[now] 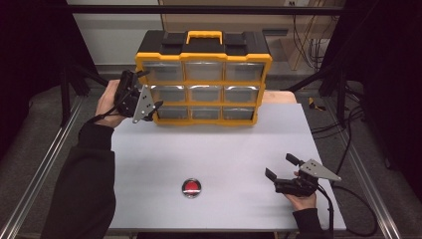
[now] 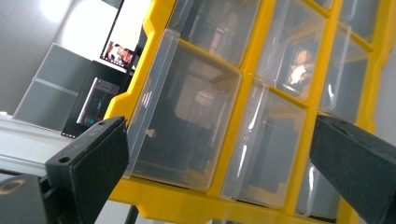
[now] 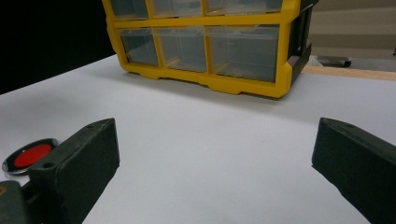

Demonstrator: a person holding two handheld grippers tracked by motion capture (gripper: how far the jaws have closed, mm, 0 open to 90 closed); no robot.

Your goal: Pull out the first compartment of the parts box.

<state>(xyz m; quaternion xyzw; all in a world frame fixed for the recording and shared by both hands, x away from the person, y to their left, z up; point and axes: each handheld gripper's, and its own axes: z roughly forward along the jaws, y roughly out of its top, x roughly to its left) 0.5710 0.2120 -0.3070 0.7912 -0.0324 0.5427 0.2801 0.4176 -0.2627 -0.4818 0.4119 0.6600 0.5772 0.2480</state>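
Observation:
A yellow and black drawer organizer (image 1: 204, 84) with clear plastic drawers stands upright at the back of the white table (image 1: 224, 144). My left gripper (image 1: 152, 89) is held up at its left front edge, open, turned on its side, jaws apart from the drawers. In the left gripper view the clear drawers (image 2: 187, 116) sit close ahead between the open jaws of the left gripper (image 2: 219, 140). My right gripper (image 1: 281, 167) rests low at the table's front right, open and holding nothing. Its own view looks past the right gripper (image 3: 217, 135) across bare table to the organizer (image 3: 205, 46).
A round red button (image 1: 191, 187) in a metal ring lies near the front middle of the table, left of the right gripper, and appears at the left edge as the red button (image 3: 31, 155). A wooden board (image 1: 281, 96) pokes out behind the organizer. Metal rails flank the table.

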